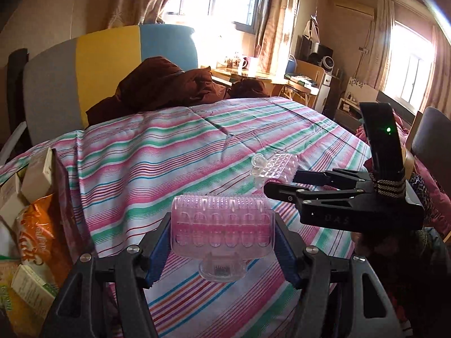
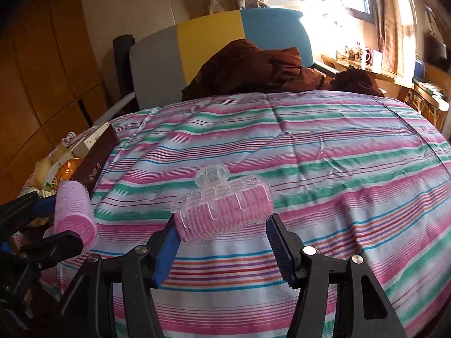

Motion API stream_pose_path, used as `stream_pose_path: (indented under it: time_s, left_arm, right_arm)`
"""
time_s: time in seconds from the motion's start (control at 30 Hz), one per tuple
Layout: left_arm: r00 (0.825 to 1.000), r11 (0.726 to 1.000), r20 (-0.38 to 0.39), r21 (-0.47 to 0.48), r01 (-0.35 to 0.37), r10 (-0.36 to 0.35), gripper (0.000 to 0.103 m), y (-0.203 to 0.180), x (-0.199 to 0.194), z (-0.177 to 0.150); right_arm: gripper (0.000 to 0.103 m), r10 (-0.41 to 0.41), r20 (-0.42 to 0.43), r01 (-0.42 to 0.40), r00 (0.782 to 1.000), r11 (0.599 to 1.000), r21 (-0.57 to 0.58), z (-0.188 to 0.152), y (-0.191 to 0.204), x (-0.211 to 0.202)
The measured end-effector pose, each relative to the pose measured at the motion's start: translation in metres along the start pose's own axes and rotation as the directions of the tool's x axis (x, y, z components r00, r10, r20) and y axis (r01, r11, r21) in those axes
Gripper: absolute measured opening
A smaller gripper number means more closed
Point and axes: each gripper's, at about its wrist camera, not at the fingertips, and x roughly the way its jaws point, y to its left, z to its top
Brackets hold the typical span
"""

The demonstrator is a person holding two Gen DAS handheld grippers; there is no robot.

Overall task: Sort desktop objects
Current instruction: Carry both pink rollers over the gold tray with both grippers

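Pink velcro hair rollers, each under a clear plastic clip, sit in both tools above the striped bedspread [image 2: 324, 146]. The left gripper [image 1: 222, 232] pinches one hair roller [image 1: 222, 232] by its ends between blue pads [image 1: 157, 250], the clip's thumb tab pointing back toward the handle. The right gripper [image 2: 222, 222] pinches a second roller [image 2: 225, 211] the same way, tab up and away; in the left wrist view this gripper shows as a black linkage reaching in from the right, its roller mostly hidden beyond the fingers.

Off to the left lies a heap of cartons and an orange snack bag [image 1: 36, 239] beside a dark red box [image 2: 95, 160], apparently the drop spot. My worry is grip: the hollow cylinders are held only across their ends, so squeezing harder could buckle one or pop its clip loose, and a tilt could let it roll out onto the bedding. The two tools are near each other and could knock together.
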Motion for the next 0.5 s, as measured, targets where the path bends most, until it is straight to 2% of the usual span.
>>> stream_pose_path:
  time_s: [0.13,0.23,0.37,0.5]
  left_arm:
    - [0.997,0.997,0.056,-0.06,-0.055,0.058,0.067,0.025,-0.036,-0.005]
    - [0.988,0.987,0.09,-0.109,-0.114,0.124,0.067,0.048,-0.063,-0.012]
    - [0.967,0.96,0.119,-0.193,-0.201,0.226,0.067,0.085,-0.096,-0.026]
    - [0.935,0.914,0.117,-0.281,-0.291,0.334,0.067,0.124,-0.122,-0.043]
  right_arm:
    - [0.061,0.08,-0.006,-0.08,0.997,0.996,-0.046,0.009,0.036,0.007]
    - [0.061,0.143,-0.006,-0.143,0.99,0.986,-0.085,0.016,0.066,0.01]
    - [0.061,0.23,-0.005,-0.229,0.973,0.964,-0.138,0.027,0.108,0.012]
    - [0.061,0.314,-0.011,-0.31,0.949,0.933,-0.182,0.039,0.151,0.017]
